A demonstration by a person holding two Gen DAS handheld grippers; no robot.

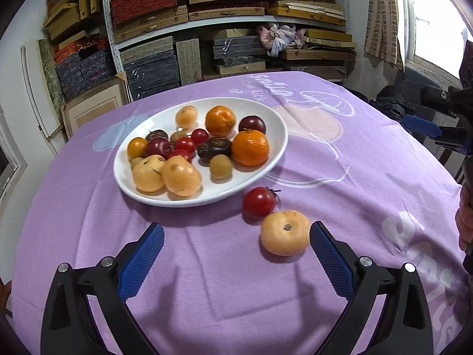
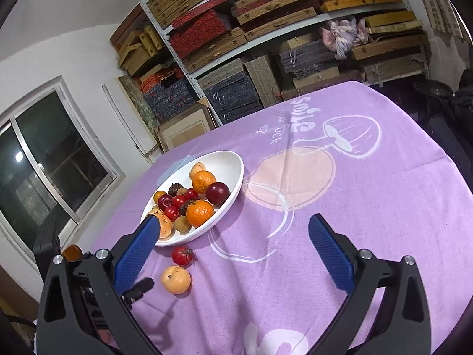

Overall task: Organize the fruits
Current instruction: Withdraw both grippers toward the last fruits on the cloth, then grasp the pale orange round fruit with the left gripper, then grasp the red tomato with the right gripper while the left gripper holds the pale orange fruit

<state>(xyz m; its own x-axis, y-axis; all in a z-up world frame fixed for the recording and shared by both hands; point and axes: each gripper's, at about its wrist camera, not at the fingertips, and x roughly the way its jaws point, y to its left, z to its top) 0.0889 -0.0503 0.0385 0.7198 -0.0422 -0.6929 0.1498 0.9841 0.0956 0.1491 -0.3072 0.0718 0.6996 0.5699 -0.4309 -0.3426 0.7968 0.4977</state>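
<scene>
A white oval plate (image 1: 266, 115) (image 2: 227, 159) on the purple tablecloth holds several fruits: oranges, red tomatoes, dark plums and pale yellow fruits. A red tomato (image 1: 259, 202) (image 2: 182, 255) and a pale yellow-orange fruit (image 1: 285, 232) (image 2: 176, 279) lie on the cloth just in front of the plate. My left gripper (image 1: 236, 236) is open and empty, its right finger close beside the yellow fruit. My right gripper (image 2: 230, 230) is open and empty above the cloth, right of both loose fruits.
The purple cloth (image 1: 340, 177) with white print covers the table, whose edges drop off at left and back. Shelves of stacked boxes (image 1: 224, 14) stand behind. The right gripper shows at the right edge of the left wrist view (image 1: 425, 127). A window (image 2: 50, 159) is at left.
</scene>
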